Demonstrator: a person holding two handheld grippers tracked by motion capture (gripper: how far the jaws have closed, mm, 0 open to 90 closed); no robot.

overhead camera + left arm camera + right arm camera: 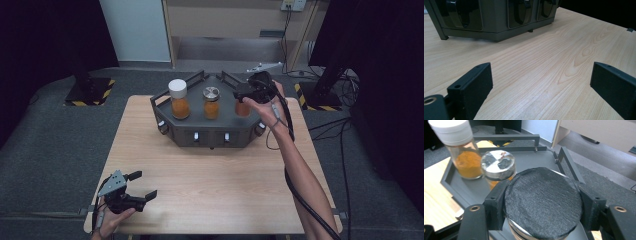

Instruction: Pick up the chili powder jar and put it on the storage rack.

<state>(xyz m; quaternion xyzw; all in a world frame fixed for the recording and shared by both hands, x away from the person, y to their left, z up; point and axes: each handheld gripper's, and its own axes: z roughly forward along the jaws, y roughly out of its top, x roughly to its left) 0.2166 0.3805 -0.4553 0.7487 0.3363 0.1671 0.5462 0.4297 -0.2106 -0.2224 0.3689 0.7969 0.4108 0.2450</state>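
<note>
Nearest, at the front left corner of the pale wooden table [210, 185]: left gripper [140, 186], jaws spread wide, nothing between them, just bare wood grain ahead in the left gripper view [541, 75]. Idle, well apart from the work.

Farther back, on the dark grey hexagonal metal tray stand [210, 134] with raised rails: right gripper [541, 216], jaws closed snugly on either side of the black-topped round lid of a glass jar of orange-brown powder [541, 212], seen from the high view at the tray's right end [243, 108]. Grip looks secured on the lid's rim, both pads touching it. Jar apparently not yet lifted, its base hidden, so hard to tell whether resting on the tray or just clear of it.

Judged progress: early. Grasp made; lifting out or unscrewing left to do, and which of the two cannot be told. Other two jars untouched.

Lid: flat disc, matte, felt-like black surface, a shiny metal edge showing beneath it. Contents orange-brown through clear glass.

Beyond it, just beside: short glass jar with a shiny silver metal lid [498, 165], at the tray's middle. Farthest left: taller glass jar with a white plastic cap [461, 147], orange powder filling its lower part.
</note>
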